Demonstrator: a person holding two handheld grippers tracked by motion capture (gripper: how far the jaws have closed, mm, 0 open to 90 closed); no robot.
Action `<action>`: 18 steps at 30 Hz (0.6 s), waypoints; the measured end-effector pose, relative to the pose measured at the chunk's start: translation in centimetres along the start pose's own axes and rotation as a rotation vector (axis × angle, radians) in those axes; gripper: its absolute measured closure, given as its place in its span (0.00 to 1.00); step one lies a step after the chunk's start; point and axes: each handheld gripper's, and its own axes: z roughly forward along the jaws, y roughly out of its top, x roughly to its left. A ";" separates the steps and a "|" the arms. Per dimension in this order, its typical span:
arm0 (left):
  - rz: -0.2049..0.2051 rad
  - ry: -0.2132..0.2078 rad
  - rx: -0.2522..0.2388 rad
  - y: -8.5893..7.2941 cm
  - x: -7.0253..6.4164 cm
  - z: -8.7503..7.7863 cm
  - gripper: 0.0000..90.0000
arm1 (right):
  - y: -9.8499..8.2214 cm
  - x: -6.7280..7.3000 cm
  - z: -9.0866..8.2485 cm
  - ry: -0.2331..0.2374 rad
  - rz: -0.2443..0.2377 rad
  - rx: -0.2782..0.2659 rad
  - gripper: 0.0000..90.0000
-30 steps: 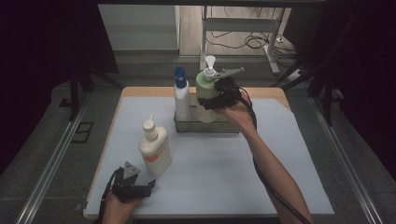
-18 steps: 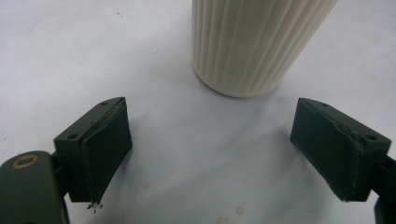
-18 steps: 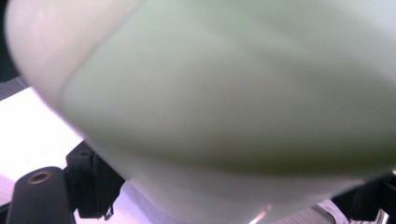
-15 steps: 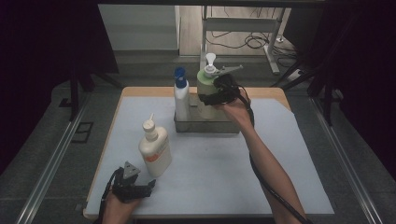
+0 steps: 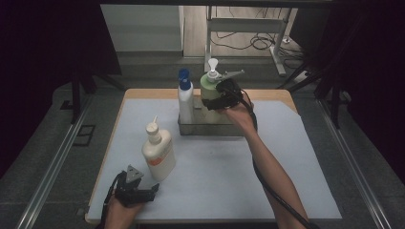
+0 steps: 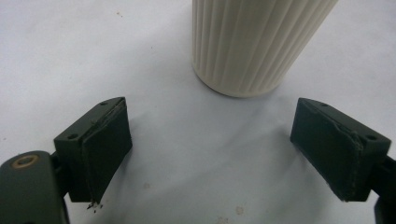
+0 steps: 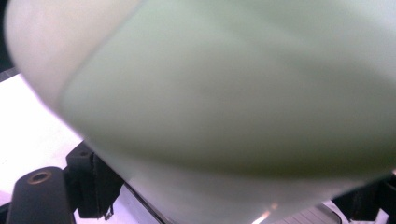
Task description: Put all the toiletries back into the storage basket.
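pale sheeting covers the surface (image 5: 296,157); dark surroundings beyond. nearest us, the left gripper (image 6: 210,154) rests on it with jaws spread and nothing between them, just short of the ribbed cream bottle (image 5: 158,151), which stands upright. farther off, a metal tray (image 5: 215,128) holds a white bottle with a blue cap (image 5: 185,98) and the green pump bottle (image 5: 210,90). the right gripper (image 5: 220,97) pinches the green bottle's body, jaws wide around it. we judge it smooth, rigid, fairly heavy with liquid; grip mid-body, below the pump.
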 end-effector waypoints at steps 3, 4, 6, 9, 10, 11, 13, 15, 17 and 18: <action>-0.001 0.000 0.000 0.0 0.0 0.0 0.13 | -0.3 0.0 0.2 0.006 -0.001 0.008 0.14; -0.001 0.000 0.000 0.0 0.0 0.0 0.13 | -0.3 0.0 0.2 0.006 -0.001 0.008 0.14; 0.000 0.000 0.000 0.0 0.0 0.0 0.13 | -0.5 -0.1 0.4 0.007 0.001 0.011 0.14; -0.001 0.000 0.000 0.0 0.0 0.0 0.13 | -0.8 -0.2 0.6 0.016 0.005 0.022 0.14; -0.001 0.000 0.000 0.0 0.0 0.0 0.13 | -0.8 -0.2 0.6 0.016 0.005 0.022 0.14; 0.000 0.000 0.000 0.0 0.0 0.0 0.13 | -1.0 -0.2 0.7 0.020 0.006 0.026 0.14; -0.001 0.000 0.000 0.0 0.0 0.0 0.13 | -1.0 -0.2 0.8 0.019 0.005 0.029 0.14; -0.001 0.000 0.000 0.0 0.0 0.0 0.13 | -1.2 -0.2 0.9 0.026 0.007 0.037 0.15; 0.000 0.000 0.000 0.0 0.0 0.0 0.13 | -1.4 -0.3 1.1 0.031 0.011 0.049 0.15; 0.000 0.000 0.000 0.0 0.0 0.0 0.13 | -1.4 -0.3 1.1 0.031 0.011 0.049 0.15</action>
